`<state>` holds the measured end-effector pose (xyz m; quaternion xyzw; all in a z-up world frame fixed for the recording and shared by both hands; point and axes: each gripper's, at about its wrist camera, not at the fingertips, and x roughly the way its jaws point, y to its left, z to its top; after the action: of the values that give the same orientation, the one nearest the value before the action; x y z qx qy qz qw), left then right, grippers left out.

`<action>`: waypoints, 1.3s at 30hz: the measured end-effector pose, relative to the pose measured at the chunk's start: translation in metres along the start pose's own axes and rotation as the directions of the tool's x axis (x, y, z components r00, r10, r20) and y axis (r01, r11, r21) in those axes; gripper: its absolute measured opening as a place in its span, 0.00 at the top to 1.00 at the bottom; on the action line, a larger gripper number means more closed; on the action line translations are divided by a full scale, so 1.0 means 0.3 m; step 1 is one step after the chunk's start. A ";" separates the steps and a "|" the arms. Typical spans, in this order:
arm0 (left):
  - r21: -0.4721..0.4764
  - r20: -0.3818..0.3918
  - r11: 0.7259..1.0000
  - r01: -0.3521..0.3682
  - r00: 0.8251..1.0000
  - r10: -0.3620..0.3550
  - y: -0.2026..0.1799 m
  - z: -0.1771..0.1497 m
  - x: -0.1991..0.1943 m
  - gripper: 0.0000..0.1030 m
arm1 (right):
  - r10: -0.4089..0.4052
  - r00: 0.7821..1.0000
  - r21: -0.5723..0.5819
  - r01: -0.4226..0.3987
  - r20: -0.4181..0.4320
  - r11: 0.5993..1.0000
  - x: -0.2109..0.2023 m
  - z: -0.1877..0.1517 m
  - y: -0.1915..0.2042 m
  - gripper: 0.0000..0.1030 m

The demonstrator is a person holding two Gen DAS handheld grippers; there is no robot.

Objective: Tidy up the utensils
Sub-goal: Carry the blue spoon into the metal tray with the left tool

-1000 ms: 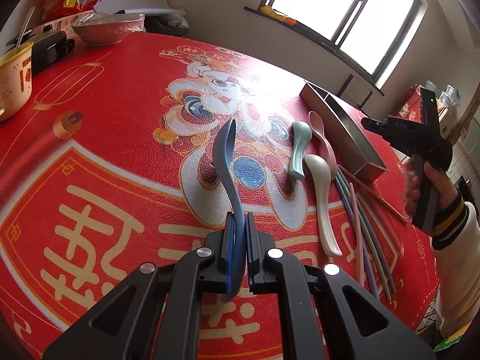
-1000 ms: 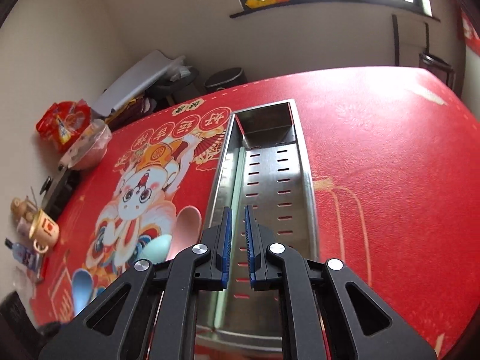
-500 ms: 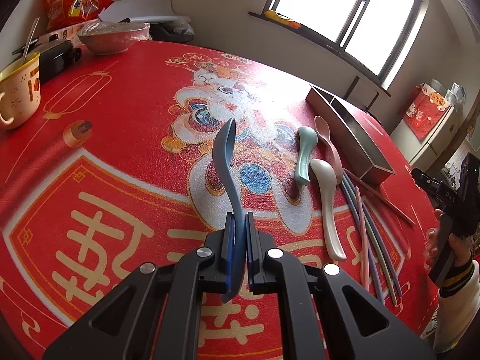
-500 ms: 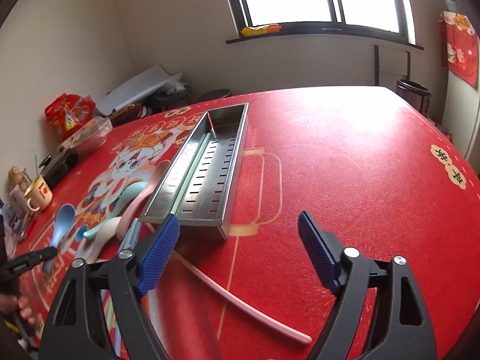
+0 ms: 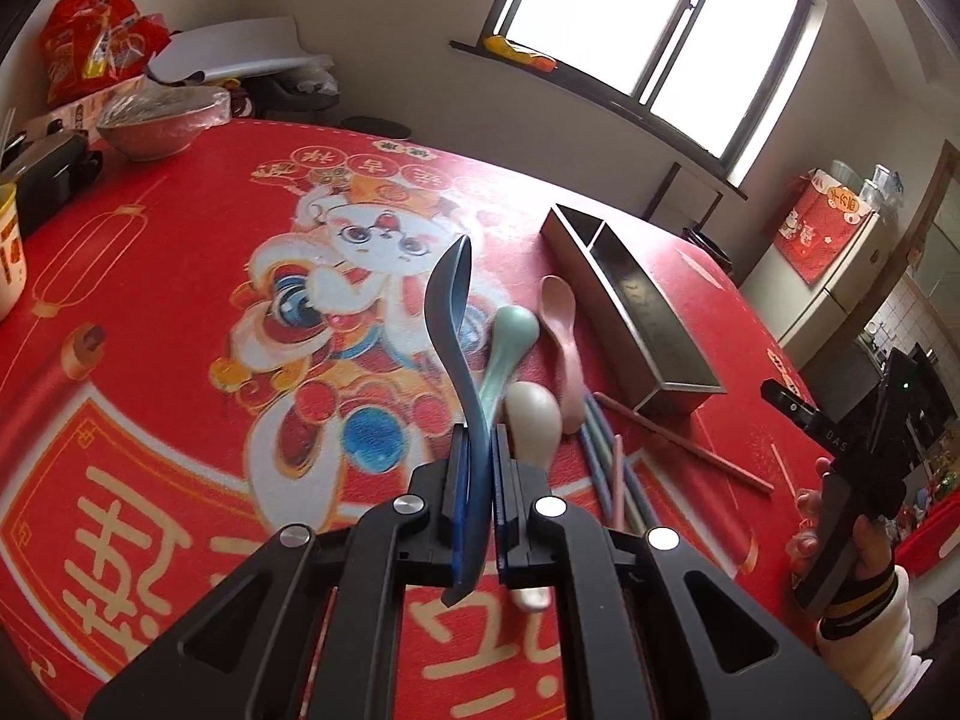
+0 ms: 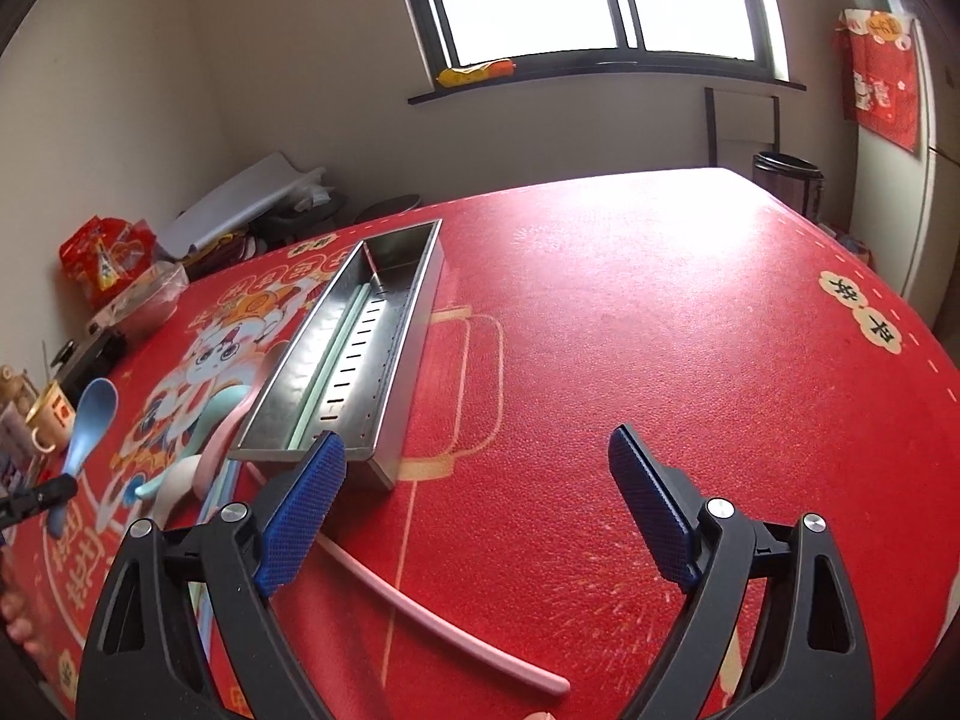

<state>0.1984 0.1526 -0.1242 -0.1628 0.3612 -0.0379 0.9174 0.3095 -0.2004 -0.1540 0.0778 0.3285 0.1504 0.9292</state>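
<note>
The left gripper (image 5: 478, 450) is raised above the red tablecloth (image 5: 180, 276), its jaws clamped on the handle of a blue spoon (image 5: 453, 324) whose bowl points up and away. The right gripper (image 6: 477, 480) hangs over the near edge, jaws spread wide and holding nothing. The steel utensil tray (image 6: 414, 324) sits just ahead of its left finger, with a pale green chopstick (image 6: 333, 366) inside. A pink chopstick (image 6: 432, 606) lies on the cloth under the open jaws. Green (image 5: 510, 342), pink (image 5: 561, 330) and white (image 5: 533, 420) spoons rest beside the tray. Since a second ago, the right jaws have opened and drawn back from the tray; the left grip is unchanged.
</note>
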 end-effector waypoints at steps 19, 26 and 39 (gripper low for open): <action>-0.059 -0.193 0.988 0.143 0.969 -0.152 -0.435 0.217 0.553 0.93 | 0.091 0.995 0.185 -0.083 -0.033 0.979 0.032 -0.003 -0.116 0.16; -0.057 -0.240 0.991 0.122 0.962 -0.132 -0.451 0.225 0.636 0.93 | 0.098 0.994 0.170 -0.090 -0.041 0.981 0.034 -0.005 -0.105 0.16; 0.017 -0.269 0.990 0.138 0.955 -0.128 -0.509 0.231 0.672 0.83 | 0.120 0.992 0.167 -0.112 -0.036 0.980 0.033 -0.003 -0.109 0.16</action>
<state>0.4008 -0.0105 -0.1581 -0.1638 0.4689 -0.1275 0.8585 0.3236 -0.2280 -0.1685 0.1696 0.3558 0.1786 0.9015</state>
